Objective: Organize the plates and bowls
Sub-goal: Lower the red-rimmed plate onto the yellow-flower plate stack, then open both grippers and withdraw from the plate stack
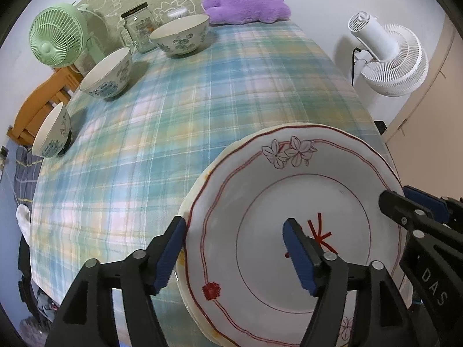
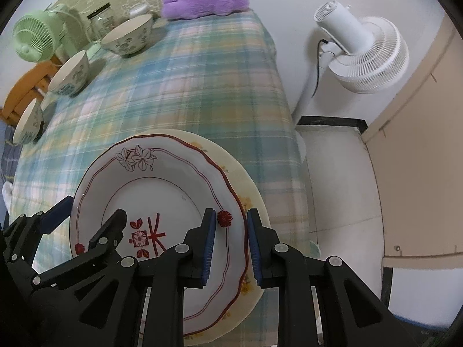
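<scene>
A white plate with red trim [image 1: 292, 202] lies on top of a cream plate [image 2: 254, 202] at the near right part of the plaid-covered surface [image 1: 173, 121], toward five o'clock in the left wrist view. The left gripper [image 1: 234, 256] straddles the top plate's left rim with its jaws spread apart, one blue pad outside the rim and the other over the plate's well near the red painted mark; neither pad presses on the plate. The right gripper [image 2: 231, 245] sits at the right rim, its jaws drawn narrow with the red-trimmed rim running between the two blue pads, beside a small red flower on the border; a sliver of gap shows on each side, so I cannot tell whether the pads actually pinch the rim. Three patterned bowls stand along the far left edge: a large bowl [image 1: 181, 36] at eleven o'clock, a middle bowl [image 1: 107, 73] at ten, and a small bowl [image 1: 52, 131] at nine. Behind them are a glass jar [image 1: 140, 27], a green fan [image 1: 56, 39] and a purple plush [image 1: 246, 5]; a white fan [image 1: 387, 55] stands at two o'clock.
</scene>
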